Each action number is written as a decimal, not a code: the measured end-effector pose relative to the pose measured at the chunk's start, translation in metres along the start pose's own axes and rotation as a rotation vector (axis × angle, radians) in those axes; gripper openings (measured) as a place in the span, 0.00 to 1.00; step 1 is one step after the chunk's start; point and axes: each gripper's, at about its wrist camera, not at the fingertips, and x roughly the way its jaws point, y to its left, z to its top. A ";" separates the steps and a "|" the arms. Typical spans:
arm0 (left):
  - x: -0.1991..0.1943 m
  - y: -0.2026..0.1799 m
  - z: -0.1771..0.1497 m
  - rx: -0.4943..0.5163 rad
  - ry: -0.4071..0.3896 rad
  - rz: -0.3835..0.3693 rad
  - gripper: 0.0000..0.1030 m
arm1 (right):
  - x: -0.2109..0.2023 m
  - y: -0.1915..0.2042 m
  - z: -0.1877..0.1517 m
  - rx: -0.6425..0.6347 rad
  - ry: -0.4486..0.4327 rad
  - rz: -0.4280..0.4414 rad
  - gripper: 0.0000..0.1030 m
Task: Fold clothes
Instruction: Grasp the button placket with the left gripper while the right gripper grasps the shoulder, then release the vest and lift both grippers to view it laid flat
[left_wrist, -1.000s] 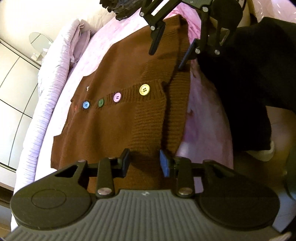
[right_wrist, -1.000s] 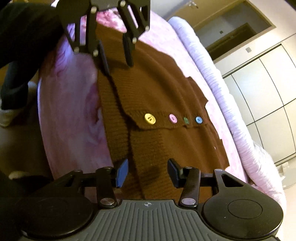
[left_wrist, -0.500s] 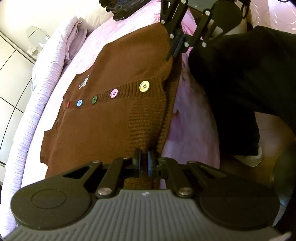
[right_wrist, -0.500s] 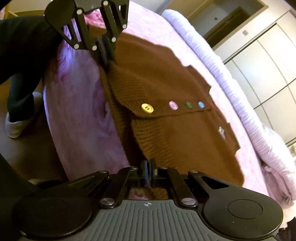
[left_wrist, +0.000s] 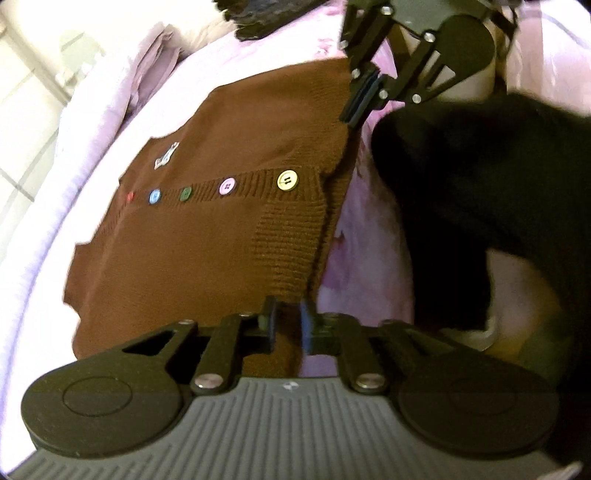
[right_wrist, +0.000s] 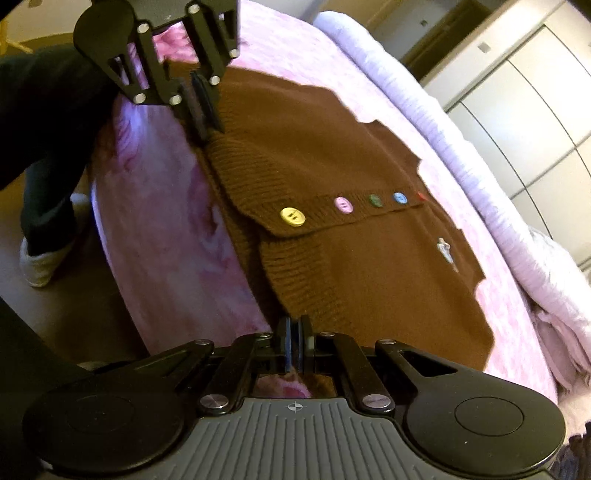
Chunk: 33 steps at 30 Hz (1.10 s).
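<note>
Right wrist: right gripper (right_wrist: 294, 345) clamped on cardigan (right_wrist: 332, 166) hem.

My left wrist camera sat just behind the left tool (left_wrist: 286, 325) and looked down at a slant along the hem of the brown cardigan (left_wrist: 221, 236) on the bed (left_wrist: 369, 236), towards the right tool (left_wrist: 360, 98) at the far corner. My right wrist camera sat just behind that right tool (right_wrist: 294, 341) and faced the opposite way along the same hem, towards the left tool (right_wrist: 201, 107). Both sat close over the cardigan (right_wrist: 351, 258) and shared its coloured buttons (left_wrist: 287, 180) and the bed's (right_wrist: 166, 229) near edge.
</note>
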 end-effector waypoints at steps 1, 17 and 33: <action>-0.006 0.004 -0.002 -0.037 -0.006 0.003 0.19 | -0.007 -0.004 0.002 0.046 -0.005 -0.016 0.04; -0.081 0.069 -0.011 -0.785 -0.136 0.291 0.72 | -0.074 -0.098 0.002 1.035 -0.001 -0.050 0.77; -0.056 0.061 -0.012 -0.777 -0.083 0.257 0.72 | -0.063 -0.081 -0.003 1.062 0.083 -0.022 0.77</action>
